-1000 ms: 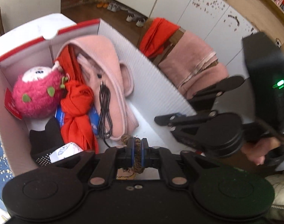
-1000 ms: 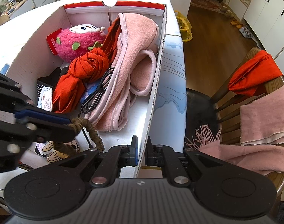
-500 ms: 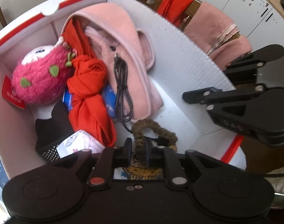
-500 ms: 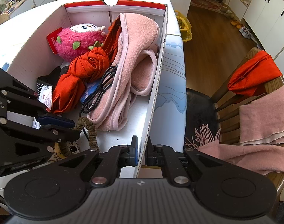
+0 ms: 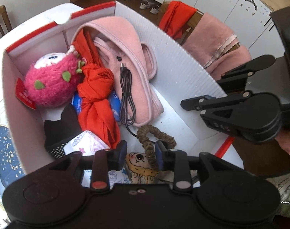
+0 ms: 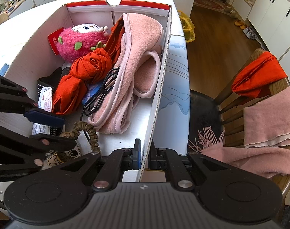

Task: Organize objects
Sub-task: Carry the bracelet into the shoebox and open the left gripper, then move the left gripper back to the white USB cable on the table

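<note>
A white cardboard box (image 5: 175, 61) with red trim holds a pink plush toy (image 5: 51, 84), a knotted red cloth (image 5: 97, 99), a pink fleece item (image 5: 129, 57) and a black cable (image 5: 125, 99). My left gripper (image 5: 140, 154) is open low inside the box's near end; a brown braided hair tie (image 5: 154, 135) leans against its right pad, over a cartoon-print item (image 5: 143, 166). My right gripper (image 6: 144, 153) is shut on the box's right wall (image 6: 160, 87) at its near corner. The hair tie (image 6: 87, 133) also shows in the right wrist view.
The box sits on a white table (image 6: 178, 99). A wooden chair (image 6: 259, 95) to the right carries a red cloth (image 6: 259, 74) and pink scarf (image 6: 268, 122). A black mesh basket (image 5: 59, 133) with printed packets lies in the box. White cabinets stand behind.
My left gripper went from shut on the hair tie to open, and the tie now rests loose in the box. My right gripper stayed clamped on the box wall.
</note>
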`<control>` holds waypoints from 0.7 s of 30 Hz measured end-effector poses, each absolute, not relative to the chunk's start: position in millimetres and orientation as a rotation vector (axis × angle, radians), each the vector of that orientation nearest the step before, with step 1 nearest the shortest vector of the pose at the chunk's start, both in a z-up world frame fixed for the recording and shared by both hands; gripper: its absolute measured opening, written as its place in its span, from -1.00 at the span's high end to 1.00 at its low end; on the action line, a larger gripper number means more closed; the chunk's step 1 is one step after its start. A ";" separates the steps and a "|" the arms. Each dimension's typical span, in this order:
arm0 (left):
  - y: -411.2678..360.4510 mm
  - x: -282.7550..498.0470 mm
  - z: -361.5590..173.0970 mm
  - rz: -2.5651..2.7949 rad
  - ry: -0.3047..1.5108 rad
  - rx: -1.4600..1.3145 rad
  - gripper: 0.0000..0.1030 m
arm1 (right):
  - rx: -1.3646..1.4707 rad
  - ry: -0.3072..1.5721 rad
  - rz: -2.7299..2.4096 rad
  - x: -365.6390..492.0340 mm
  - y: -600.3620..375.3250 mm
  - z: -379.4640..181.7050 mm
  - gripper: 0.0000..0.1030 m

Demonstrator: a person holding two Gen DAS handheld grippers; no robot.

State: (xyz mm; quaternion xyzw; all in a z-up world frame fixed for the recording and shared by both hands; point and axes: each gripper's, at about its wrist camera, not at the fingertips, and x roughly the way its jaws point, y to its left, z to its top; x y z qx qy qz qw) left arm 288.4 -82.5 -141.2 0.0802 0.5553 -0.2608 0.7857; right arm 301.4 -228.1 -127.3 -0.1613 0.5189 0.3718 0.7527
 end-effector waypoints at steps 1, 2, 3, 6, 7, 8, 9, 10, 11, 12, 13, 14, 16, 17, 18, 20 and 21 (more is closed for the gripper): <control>-79.9 287.6 -139.3 -0.558 1.192 0.170 0.33 | -0.352 1.134 0.812 301.4 -228.0 -127.4 0.89; -78.6 286.8 -136.9 -0.553 1.185 0.168 0.31 | -0.352 1.134 0.811 301.3 -227.7 -127.4 0.89; -79.8 287.8 -133.9 -0.548 1.179 0.165 0.29 | -0.354 1.133 0.811 301.0 -227.6 -127.3 0.89; -75.5 286.9 -125.3 -0.540 1.154 0.151 0.22 | -0.356 1.133 0.809 301.1 -227.9 -127.2 0.89; -74.4 286.3 -122.2 -0.535 1.146 0.147 0.21 | -0.356 1.133 0.809 301.1 -227.9 -127.2 0.89; -75.3 285.3 -119.3 -0.533 1.136 0.143 0.19 | -0.357 1.133 0.809 300.8 -227.2 -127.1 0.89; -73.2 284.0 -115.8 -0.532 1.126 0.138 0.16 | -0.358 1.133 0.809 300.6 -226.8 -127.1 0.89; -72.6 281.0 -111.1 -0.527 1.118 0.137 0.13 | -0.357 1.135 0.809 300.7 -226.6 -127.1 0.89; -71.7 279.0 -108.0 -0.520 1.107 0.138 0.06 | -0.357 1.135 0.809 300.7 -226.6 -127.1 0.89; -72.6 278.5 -103.1 -0.515 1.094 0.139 -0.03 | -0.358 1.136 0.809 300.8 -226.5 -127.1 0.89; -71.0 276.1 -98.9 -0.508 1.082 0.137 -0.06 | -0.358 1.136 0.810 300.8 -226.3 -127.1 0.89; -69.7 274.6 -95.6 -0.500 1.074 0.134 -0.08 | -0.358 1.136 0.810 300.8 -226.3 -127.1 0.89; -68.6 274.4 -91.8 -0.493 1.055 0.130 -0.09 | -0.358 1.136 0.810 300.8 -226.3 -127.1 0.89; -67.7 273.8 -90.1 -0.486 1.045 0.130 -0.13 | -0.358 1.136 0.810 300.8 -226.3 -127.1 0.89; -65.2 271.9 -87.7 -0.478 1.033 0.129 -0.20 | -0.357 1.137 0.810 300.9 -226.1 -127.2 0.89; -58.9 267.2 -82.1 -0.462 1.011 0.125 -0.24 | -0.354 1.139 0.811 301.0 -226.6 -127.4 0.89; -55.0 265.0 -79.4 -0.455 1.004 0.122 -0.24 | -0.354 1.139 0.811 301.0 -226.6 -127.4 0.89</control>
